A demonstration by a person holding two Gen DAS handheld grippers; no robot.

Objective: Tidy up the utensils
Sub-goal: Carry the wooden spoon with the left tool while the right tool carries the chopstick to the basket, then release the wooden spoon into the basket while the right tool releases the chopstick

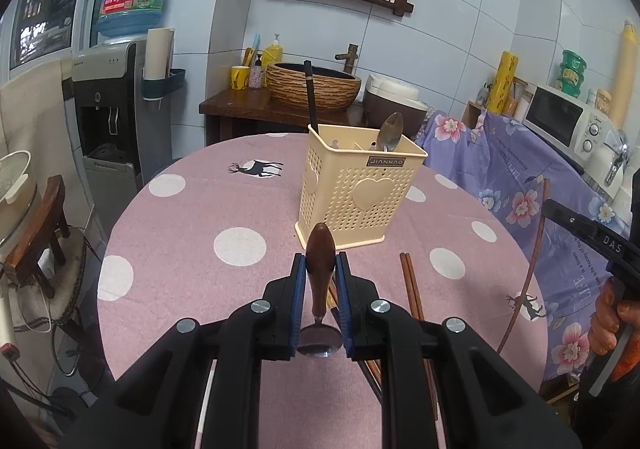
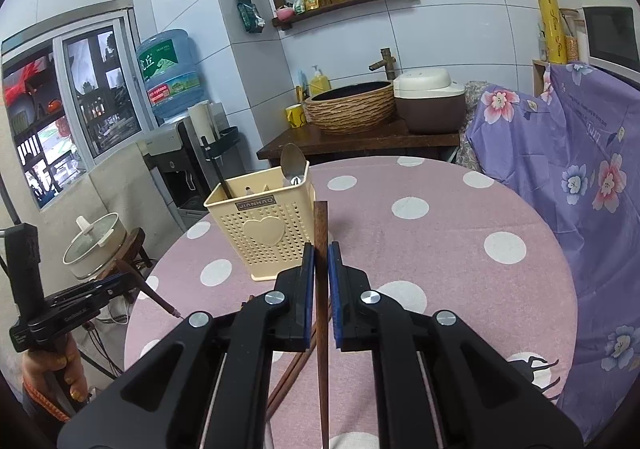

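We see a round counter (image 1: 192, 209) covered with a pink cloth with white dots. A cream utensil holder (image 1: 356, 193) with small holes and heart shapes stands toward the far edge of the counter. Inside it there is a metal spoon (image 1: 391, 135) with its bowl up, and a black handle (image 1: 311, 97) rises from the far left compartment.

The left claw (image 1: 321, 269) is clamped on a spoon with a brown wooden handle (image 1: 320, 261). The handle end points up and away, toward the holder, and the metal bowl of this spoon hangs low between the pads, near the camera. The spoon is lifted off the counter, just before the near side of the holder.

The right claw (image 2: 321, 261) is pressed together on one brown chopstick (image 2: 321, 233). The chopstick stands almost upright between the blue pads; its square top end comes above the claw, near the right corner of the holder, and its lower part goes down to the bottom edge of the view. In the left wrist view this same stick looks long and curved, at the right edge of the counter.

More chopsticks (image 1: 412, 285) lie flat on the cloth near the front edge of the counter, partly hidden under both claws
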